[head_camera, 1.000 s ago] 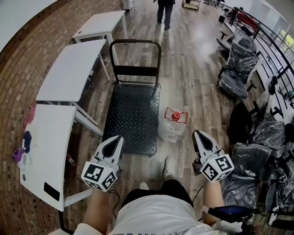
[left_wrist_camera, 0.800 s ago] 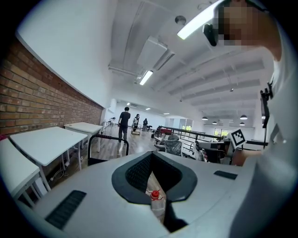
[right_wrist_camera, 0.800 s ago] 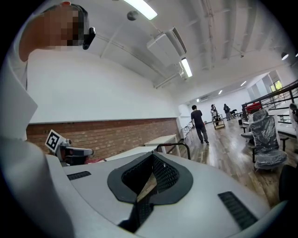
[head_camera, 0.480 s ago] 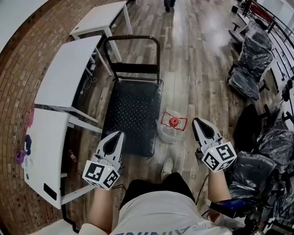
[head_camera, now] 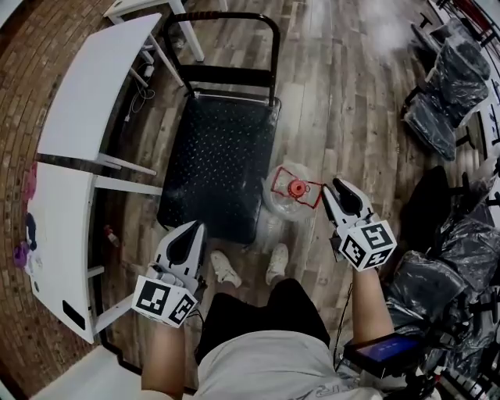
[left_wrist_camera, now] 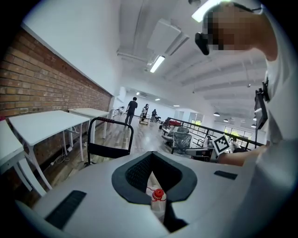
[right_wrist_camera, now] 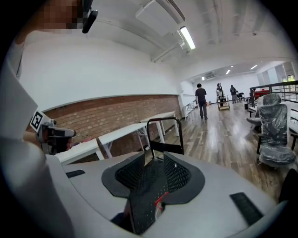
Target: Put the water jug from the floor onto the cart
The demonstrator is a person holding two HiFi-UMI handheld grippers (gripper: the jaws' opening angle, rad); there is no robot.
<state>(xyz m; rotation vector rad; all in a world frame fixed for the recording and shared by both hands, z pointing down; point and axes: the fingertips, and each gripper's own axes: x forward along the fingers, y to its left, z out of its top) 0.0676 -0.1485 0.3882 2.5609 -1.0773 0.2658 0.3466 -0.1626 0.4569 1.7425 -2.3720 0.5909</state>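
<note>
The clear water jug (head_camera: 286, 201) with a red cap and red handle (head_camera: 297, 188) stands on the wooden floor, close to the right front corner of the black cart (head_camera: 219, 152). My right gripper (head_camera: 337, 187) is just right of the jug's handle, not touching it. Its jaws are opening, with a thin gap and nothing between them; in the right gripper view a bit of the red handle (right_wrist_camera: 159, 202) shows through that gap. My left gripper (head_camera: 191, 231) hovers at the cart's near edge, left of the jug. Its jaws stand apart, and the jug (left_wrist_camera: 158, 201) shows through them.
White tables (head_camera: 94, 98) line the brick wall at the left of the cart. Chairs wrapped in plastic (head_camera: 457, 86) crowd the right side. The person's shoes (head_camera: 225, 269) stand just behind the jug and cart. The cart's upright handle (head_camera: 226, 19) is at its far end.
Both grippers have come forward and down towards the floor. The right one has drawn level with the jug's red handle. The head view has tilted further down.
</note>
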